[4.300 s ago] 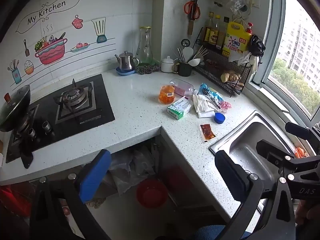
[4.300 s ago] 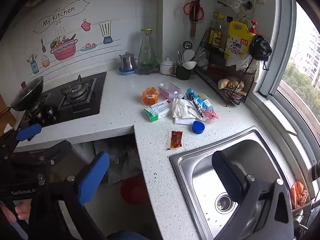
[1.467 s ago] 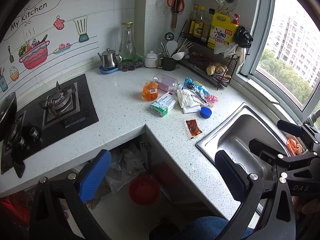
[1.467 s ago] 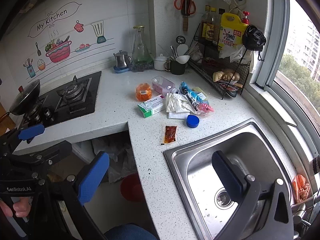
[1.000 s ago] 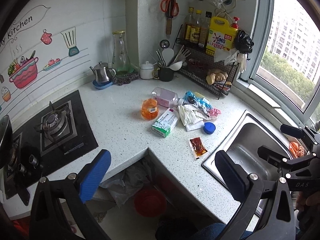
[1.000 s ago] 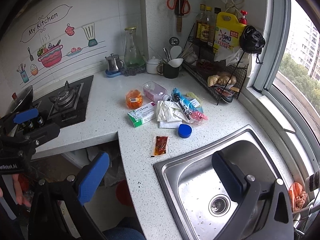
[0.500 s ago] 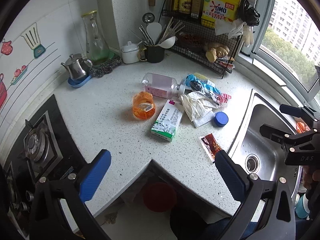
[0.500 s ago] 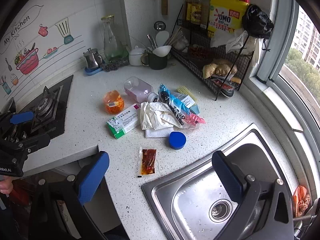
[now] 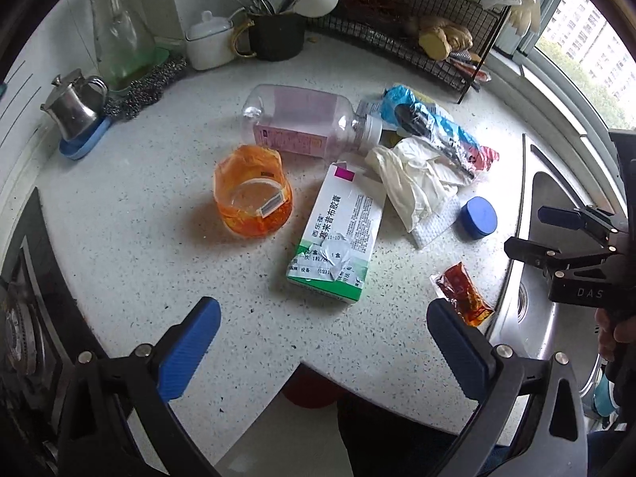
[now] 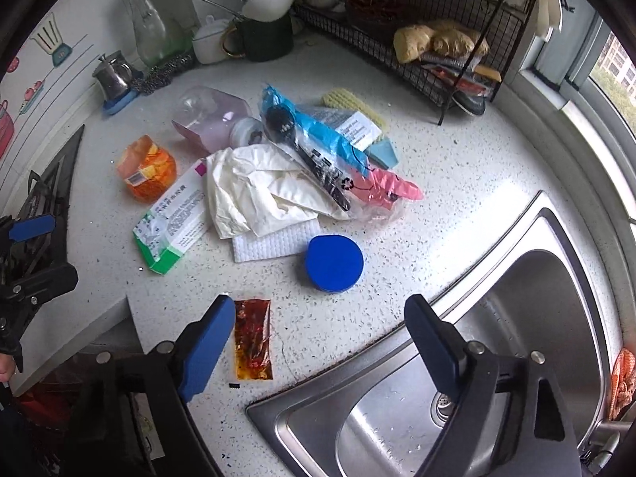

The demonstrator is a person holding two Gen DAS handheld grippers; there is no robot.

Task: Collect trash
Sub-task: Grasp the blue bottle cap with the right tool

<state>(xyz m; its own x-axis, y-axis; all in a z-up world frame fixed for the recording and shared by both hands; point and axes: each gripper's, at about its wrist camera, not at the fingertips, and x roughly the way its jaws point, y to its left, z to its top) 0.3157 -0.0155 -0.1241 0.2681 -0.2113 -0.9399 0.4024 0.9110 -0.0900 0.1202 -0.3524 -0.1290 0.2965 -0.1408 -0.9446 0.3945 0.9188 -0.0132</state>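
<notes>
Trash: strewn on the speckled white surface [image 9: 119,206] beside the sink [image 10: 548,290].
Containers: orange cup [image 9: 253,196], upright, nothing clear inside; clear bottle [image 9: 306,122], lying down, pinkish; green-and-white box [image 9: 338,234], flat.
Loose: white glove [image 10: 254,190], blue lid [image 10: 334,263], red sauce packet [image 10: 253,338], blue-pink wrapper [image 10: 330,147].
Left gripper [image 9: 324,348]: wide apart, empty, above the box.
Right gripper [image 10: 320,342]: just been closing, jaws apart, holding nothing; packet beside its left finger.
Room: wire rack [image 10: 429,20], stove edge.
</notes>
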